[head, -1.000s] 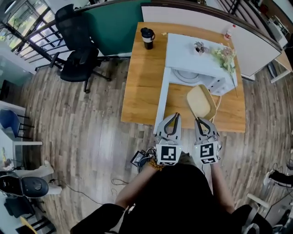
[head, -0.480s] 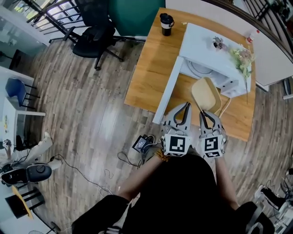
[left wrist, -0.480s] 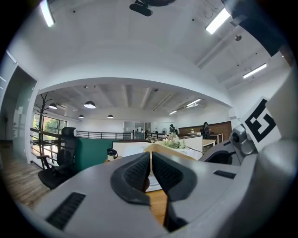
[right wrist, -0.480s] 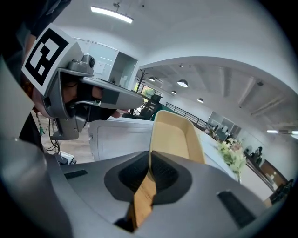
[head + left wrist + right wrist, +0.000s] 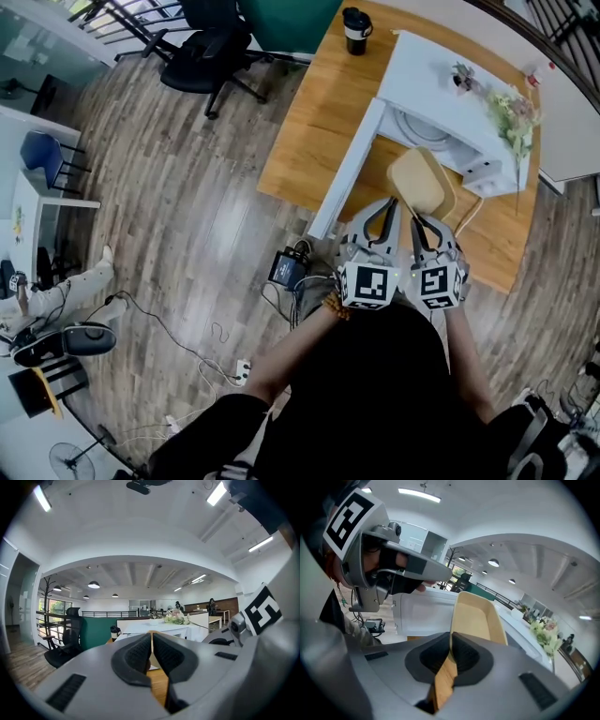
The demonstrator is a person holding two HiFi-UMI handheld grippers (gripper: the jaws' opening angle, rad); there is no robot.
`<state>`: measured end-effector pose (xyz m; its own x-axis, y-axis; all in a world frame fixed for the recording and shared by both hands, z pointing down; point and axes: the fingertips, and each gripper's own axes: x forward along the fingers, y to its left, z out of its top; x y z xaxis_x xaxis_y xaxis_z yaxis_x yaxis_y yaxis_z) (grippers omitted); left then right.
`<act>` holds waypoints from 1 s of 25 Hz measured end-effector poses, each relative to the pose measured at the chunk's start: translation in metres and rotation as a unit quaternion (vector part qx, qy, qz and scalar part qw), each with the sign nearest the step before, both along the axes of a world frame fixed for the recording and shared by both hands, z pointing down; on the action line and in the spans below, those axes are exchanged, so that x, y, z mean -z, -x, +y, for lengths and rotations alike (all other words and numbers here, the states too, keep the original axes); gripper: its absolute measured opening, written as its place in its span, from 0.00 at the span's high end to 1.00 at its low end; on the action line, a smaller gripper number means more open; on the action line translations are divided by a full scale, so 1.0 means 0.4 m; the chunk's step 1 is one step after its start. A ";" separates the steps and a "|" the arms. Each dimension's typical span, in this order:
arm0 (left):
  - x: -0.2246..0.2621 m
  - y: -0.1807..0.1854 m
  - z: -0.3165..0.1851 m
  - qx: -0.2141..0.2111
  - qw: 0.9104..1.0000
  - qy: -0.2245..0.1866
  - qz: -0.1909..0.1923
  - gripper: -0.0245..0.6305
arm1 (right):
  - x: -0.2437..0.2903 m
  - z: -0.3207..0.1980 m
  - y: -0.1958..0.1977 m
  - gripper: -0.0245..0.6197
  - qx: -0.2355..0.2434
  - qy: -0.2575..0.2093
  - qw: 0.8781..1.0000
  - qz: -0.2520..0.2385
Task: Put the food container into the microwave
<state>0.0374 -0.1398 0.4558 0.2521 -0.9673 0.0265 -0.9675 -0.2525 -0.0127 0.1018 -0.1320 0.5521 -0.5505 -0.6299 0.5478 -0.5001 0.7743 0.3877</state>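
Note:
The tan food container (image 5: 420, 183) hangs tilted just in front of the white microwave (image 5: 441, 80), whose door (image 5: 352, 169) stands open to the left. My right gripper (image 5: 415, 223) is shut on the container's near rim. In the right gripper view the container (image 5: 476, 616) rises from between the shut jaws of the right gripper (image 5: 451, 651), with the open door (image 5: 424, 613) behind it. My left gripper (image 5: 387, 204) is beside the right one, shut and empty. In the left gripper view the left gripper (image 5: 152, 641) shows its pads pressed together.
The microwave stands on a wooden table (image 5: 319, 122) with a dark coffee cup (image 5: 356, 28) at its far corner and flowers (image 5: 511, 108) on top. A black office chair (image 5: 220, 42) stands on the floor beyond. Cables and a small device (image 5: 284, 270) lie near my feet.
The head view has swung, so the table sits higher and further right in the picture. Both grippers keep their places beside each other, and the container stays held before the open microwave.

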 end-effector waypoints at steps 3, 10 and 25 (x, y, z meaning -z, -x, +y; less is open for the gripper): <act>-0.006 0.012 -0.021 0.012 1.000 0.002 0.010 0.91 | -0.012 -0.013 0.010 0.93 0.003 0.003 1.000 0.008; -0.034 -0.018 -0.041 0.002 1.000 0.009 0.018 0.91 | -0.038 -0.036 0.005 0.93 0.000 0.007 1.000 0.014; -0.047 -0.040 -0.070 -0.005 1.000 0.013 0.003 0.91 | -0.099 -0.035 -0.006 0.93 0.001 0.031 0.999 0.008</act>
<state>0.0533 -0.1678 0.4745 0.2620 -0.9638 0.0491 -0.9650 -0.2624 -0.0004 0.1042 -0.1458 0.5918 -0.5428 -0.5933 0.5944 -0.4932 0.7980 0.3462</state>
